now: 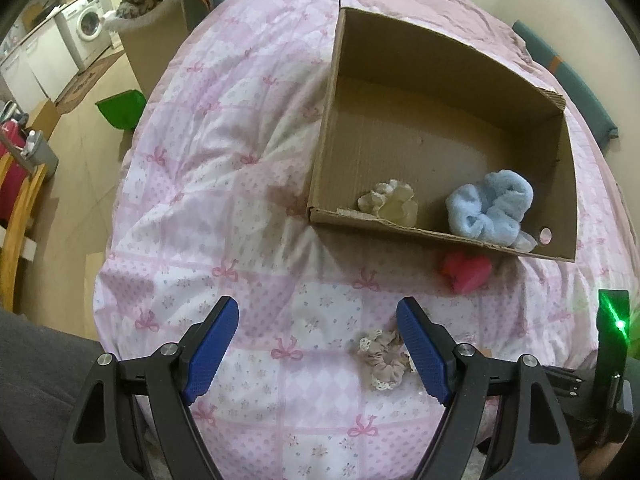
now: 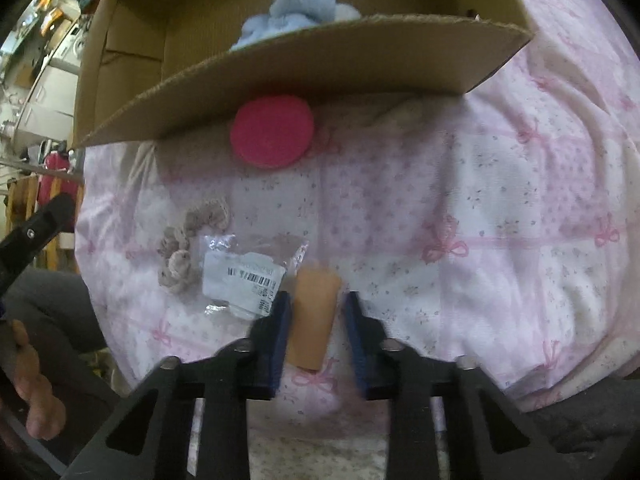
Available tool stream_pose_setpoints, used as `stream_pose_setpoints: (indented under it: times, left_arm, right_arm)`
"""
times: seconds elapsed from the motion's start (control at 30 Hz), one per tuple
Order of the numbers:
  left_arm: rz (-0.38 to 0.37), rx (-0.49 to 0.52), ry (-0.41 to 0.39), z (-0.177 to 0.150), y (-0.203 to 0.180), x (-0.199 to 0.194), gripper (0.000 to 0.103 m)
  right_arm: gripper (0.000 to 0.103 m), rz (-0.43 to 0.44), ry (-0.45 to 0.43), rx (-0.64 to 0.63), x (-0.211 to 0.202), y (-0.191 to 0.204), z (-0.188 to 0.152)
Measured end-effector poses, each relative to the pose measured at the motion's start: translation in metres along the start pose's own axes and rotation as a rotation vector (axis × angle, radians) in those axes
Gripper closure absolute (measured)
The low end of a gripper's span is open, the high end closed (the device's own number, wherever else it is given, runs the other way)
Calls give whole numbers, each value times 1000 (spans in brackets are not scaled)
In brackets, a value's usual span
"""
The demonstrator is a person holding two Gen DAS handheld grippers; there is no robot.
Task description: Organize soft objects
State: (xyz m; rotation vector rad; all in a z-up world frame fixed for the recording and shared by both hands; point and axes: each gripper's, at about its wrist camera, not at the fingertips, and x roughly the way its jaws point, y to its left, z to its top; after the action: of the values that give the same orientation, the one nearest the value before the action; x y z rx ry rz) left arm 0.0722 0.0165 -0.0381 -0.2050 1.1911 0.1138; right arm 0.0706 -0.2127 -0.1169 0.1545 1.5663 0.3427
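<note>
An open cardboard box (image 1: pixel 440 64) lies on the pink patterned bedcover (image 1: pixel 240 160). Inside it are a fluffy blue scrunchie (image 1: pixel 490 208) (image 2: pixel 298 4) and a cream scrunchie (image 1: pixel 390 202). A pink round pad (image 1: pixel 466 272) (image 2: pixel 272 132) lies just outside the box's near wall. My left gripper (image 1: pixel 317 304) hangs open over the cover, and a beige lace scrunchie (image 1: pixel 384 356) (image 2: pixel 180 248) lies by its right finger. My right gripper (image 2: pixel 317 296) points down with a tan sponge (image 2: pixel 312 320) between its narrow jaws; the left pad is against it.
A clear plastic bag with a barcode label (image 2: pixel 244 276) lies between the beige scrunchie and the sponge. Off the bed's left side are a green dustpan (image 1: pixel 122 110), a washing machine (image 1: pixel 86 24) and a wooden chair frame (image 1: pixel 20 216). A teal cushion (image 1: pixel 576 92) sits far right.
</note>
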Motion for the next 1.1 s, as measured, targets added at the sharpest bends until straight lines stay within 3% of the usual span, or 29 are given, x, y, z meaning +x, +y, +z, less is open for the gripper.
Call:
stream_pose_setpoints:
  times: [0.03,0.13,0.23,0.33,0.47,0.57,0.7,0.73,0.8,0.83,0.87,1.1]
  left_arm:
    - [1,-2,5,0,0,1,24]
    - [1,-10,28,0,1,7,24]
    - [-6,-15,60,-2,3,14,24]
    - [-35,-2,127,-7,0,26,25]
    - [-128,6,252,-15,-9,48,37]
    - [-124,27,275,-18,-16,58,37]
    - [-173,74,304,-21,-34,67,37]
    - [-173,87,308,-23,-38,69,40]
    - [-162,118,317,-27,-45,74,62]
    - [-162,129,325,-28,-47,77,79]
    - [-151,141,331,-30,-48,80,87]
    - [-145,106,256,-25,-28,56,91]
  right_arm:
    - [96,0,-7,-4,-1,2,0]
    - [97,15,-45,-8,-9,3,-1]
    - [97,49,-147,21,-31,-3,2]
    - [97,90,-258,50,-56,-7,2]
    - [97,124,-329,82,-72,-14,0]
    - [97,147,-351,102,-79,-19,3]
    - [97,146,-337,106,-75,-20,5]
    - [97,145,-333,104,-73,-20,5]
    - [97,141,-330,101,-73,-20,5]
    - [97,139,-329,101,-70,-18,5]
    - [97,137,-328,102,-69,-18,5]
    - [97,139,-331,110,-71,-20,3]
